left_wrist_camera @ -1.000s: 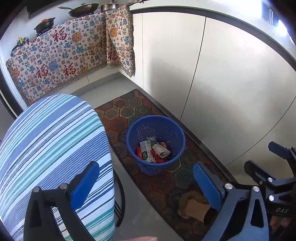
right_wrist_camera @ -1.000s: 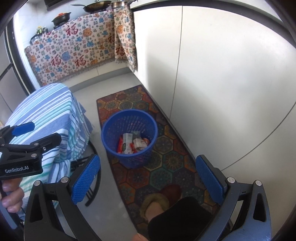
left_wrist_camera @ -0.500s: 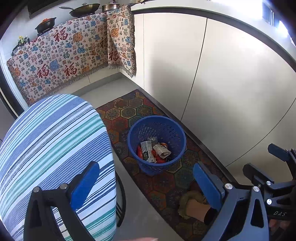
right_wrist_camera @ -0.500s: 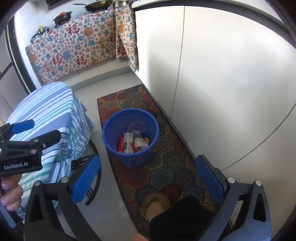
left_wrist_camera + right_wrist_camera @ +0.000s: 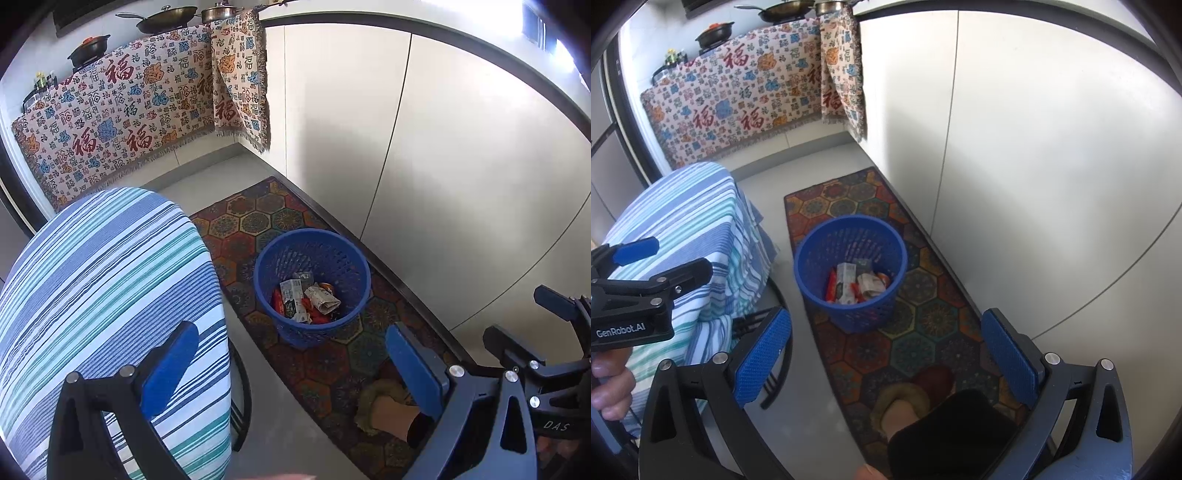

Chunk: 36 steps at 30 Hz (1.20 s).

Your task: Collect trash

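Observation:
A blue mesh trash basket (image 5: 354,258) stands on a patterned rug, also in the right wrist view (image 5: 812,258). Inside lie a crumpled paper wad (image 5: 325,300), a small carton (image 5: 291,297) and red wrappers (image 5: 832,288). My left gripper (image 5: 291,373) is open and empty, held high above the floor, near the striped table. My right gripper (image 5: 886,360) is open and empty, above the rug and the person's foot. Each gripper shows in the other's view: the right one (image 5: 532,332), the left one (image 5: 646,266).
A table with a blue-striped cloth (image 5: 92,295) stands left of the basket, with a dark chair frame (image 5: 775,332) beside it. White cabinet doors (image 5: 443,166) line the right. A patterned cloth (image 5: 129,110) hangs under pans at the back. A slippered foot (image 5: 901,402) stands on the hexagon rug (image 5: 923,332).
Both views shift very slightly; the basket sits a touch higher in frame. Both grippers stay open and empty.

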Each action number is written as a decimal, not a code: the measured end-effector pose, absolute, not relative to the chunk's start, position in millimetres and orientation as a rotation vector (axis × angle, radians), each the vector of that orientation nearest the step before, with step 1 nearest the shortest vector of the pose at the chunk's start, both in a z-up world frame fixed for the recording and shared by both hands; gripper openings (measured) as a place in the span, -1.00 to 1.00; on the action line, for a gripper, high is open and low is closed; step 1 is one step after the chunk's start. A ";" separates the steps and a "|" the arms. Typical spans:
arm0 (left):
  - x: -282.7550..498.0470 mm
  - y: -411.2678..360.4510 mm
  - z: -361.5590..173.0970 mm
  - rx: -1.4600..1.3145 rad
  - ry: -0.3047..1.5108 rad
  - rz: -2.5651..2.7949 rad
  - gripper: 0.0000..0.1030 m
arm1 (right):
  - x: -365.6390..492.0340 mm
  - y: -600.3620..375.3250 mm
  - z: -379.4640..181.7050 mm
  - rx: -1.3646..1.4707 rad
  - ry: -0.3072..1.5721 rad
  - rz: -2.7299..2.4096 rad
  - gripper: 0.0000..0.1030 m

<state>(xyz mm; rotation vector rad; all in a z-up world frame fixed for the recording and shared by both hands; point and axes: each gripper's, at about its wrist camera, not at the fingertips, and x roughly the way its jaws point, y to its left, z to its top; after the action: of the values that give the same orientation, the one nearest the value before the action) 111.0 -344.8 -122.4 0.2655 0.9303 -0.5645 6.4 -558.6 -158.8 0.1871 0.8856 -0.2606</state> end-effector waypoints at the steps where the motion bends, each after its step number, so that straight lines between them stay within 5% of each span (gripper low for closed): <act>1: 111.0 -345.0 -122.4 0.265 0.931 -0.564 1.00 | 6.5 -558.7 -158.7 0.187 0.885 -0.261 1.00; 36: 110.9 -344.8 -122.1 0.283 0.931 -0.569 1.00 | 8.7 -559.7 -158.5 0.186 0.894 -0.266 1.00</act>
<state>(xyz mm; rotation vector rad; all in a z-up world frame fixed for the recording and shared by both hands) 110.9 -344.8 -122.1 0.2832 0.9305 -0.5689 8.7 -559.7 -158.5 0.1856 0.8942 -0.2657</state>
